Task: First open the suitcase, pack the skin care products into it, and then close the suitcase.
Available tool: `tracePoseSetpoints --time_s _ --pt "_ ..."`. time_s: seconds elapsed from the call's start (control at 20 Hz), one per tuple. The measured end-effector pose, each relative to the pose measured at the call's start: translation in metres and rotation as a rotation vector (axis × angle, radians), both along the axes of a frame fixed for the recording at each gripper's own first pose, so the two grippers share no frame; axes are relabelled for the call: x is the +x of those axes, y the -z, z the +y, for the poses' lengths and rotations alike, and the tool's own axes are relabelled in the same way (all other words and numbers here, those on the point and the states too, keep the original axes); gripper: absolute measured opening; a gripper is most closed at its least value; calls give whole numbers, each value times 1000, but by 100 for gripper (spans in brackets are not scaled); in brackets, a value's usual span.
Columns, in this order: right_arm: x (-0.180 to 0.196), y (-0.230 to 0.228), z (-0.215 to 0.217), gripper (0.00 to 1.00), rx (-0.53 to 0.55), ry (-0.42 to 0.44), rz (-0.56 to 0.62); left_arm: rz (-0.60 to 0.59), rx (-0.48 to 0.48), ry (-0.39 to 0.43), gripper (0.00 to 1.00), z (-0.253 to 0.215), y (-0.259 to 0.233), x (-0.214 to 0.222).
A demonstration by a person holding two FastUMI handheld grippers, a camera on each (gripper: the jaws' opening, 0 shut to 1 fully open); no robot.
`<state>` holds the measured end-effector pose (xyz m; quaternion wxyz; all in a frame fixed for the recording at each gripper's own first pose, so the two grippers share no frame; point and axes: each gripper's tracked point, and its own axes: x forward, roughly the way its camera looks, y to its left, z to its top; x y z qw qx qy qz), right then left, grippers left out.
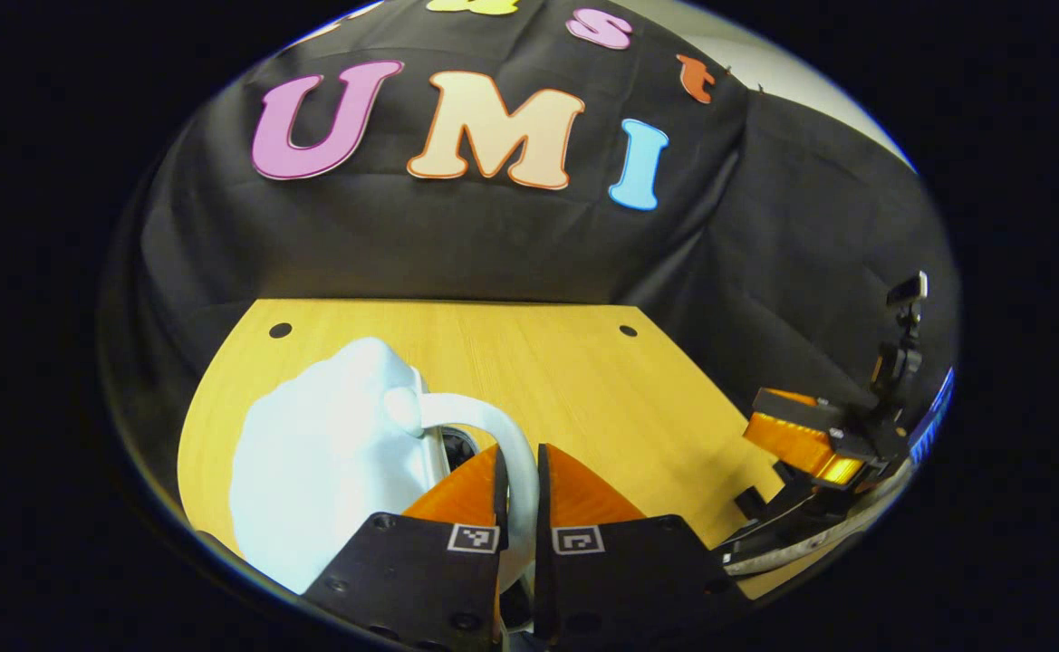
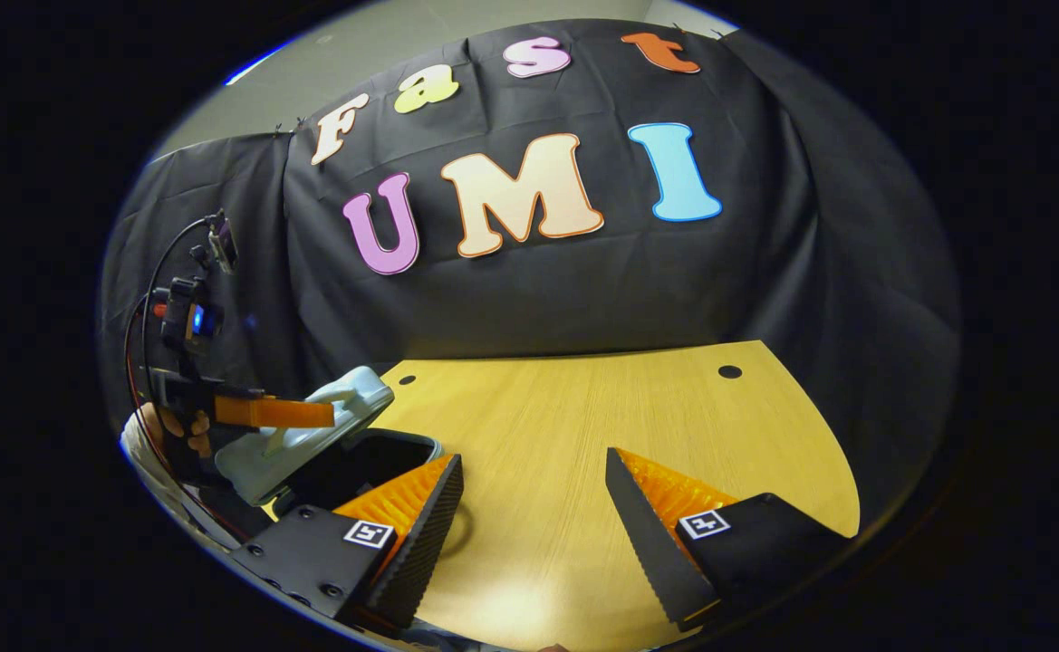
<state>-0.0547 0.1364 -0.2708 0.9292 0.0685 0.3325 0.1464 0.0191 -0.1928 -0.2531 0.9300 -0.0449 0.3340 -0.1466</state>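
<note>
1. Left gripper view: the left gripper (image 1: 518, 471) has its two fingers pressed on the white handle (image 1: 493, 426) of the suitcase lid (image 1: 321, 471), one finger on each side of the curved bar.
2. The lid, pale and rounded, stands raised at the left of the wooden table (image 1: 583, 380); a dark slit of the case interior shows just beside the handle base.
3. At the right edge of the same view, the right gripper (image 1: 805, 439) hovers over the table's near right corner, apart from the lid.
4. Right gripper view: the right gripper (image 2: 534, 507) has its fingers spread wide, with bare table (image 2: 583, 426) between them and nothing held.
5. The suitcase (image 2: 348, 453) sits at the table's left edge, partly behind this gripper's left finger; its lid (image 2: 303, 435) is tilted up and the dark interior (image 2: 357, 466) is exposed below it.
6. The left gripper (image 2: 312, 413) shows side-on at the lid's handle, with a hand (image 2: 171, 426) holding its body at the far left.
7. Whether anything lies inside the case cannot be told.
</note>
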Motion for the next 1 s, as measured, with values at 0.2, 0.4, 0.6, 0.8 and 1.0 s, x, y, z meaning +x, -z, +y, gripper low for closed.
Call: tracePoseSetpoints --time_s 0.2,0.4,0.6,0.8,1.0 --pt "4 -7 -25 98 -10 8 -33 40 9 -16 17 -26 30 -8" --pt "12 -25 -43 98 24 2 -82 -88 -39 -61 43 -62 5 15" --pt "34 -69 -53 98 54 4 -191 -265 31 -132 87 -81 -40 33" --pt "59 -142 -60 98 63 90 -378 -467 104 -215 95 -89 -96 43" --pt "56 -185 -58 97 42 172 -495 -512 89 -139 95 -112 -124 41"
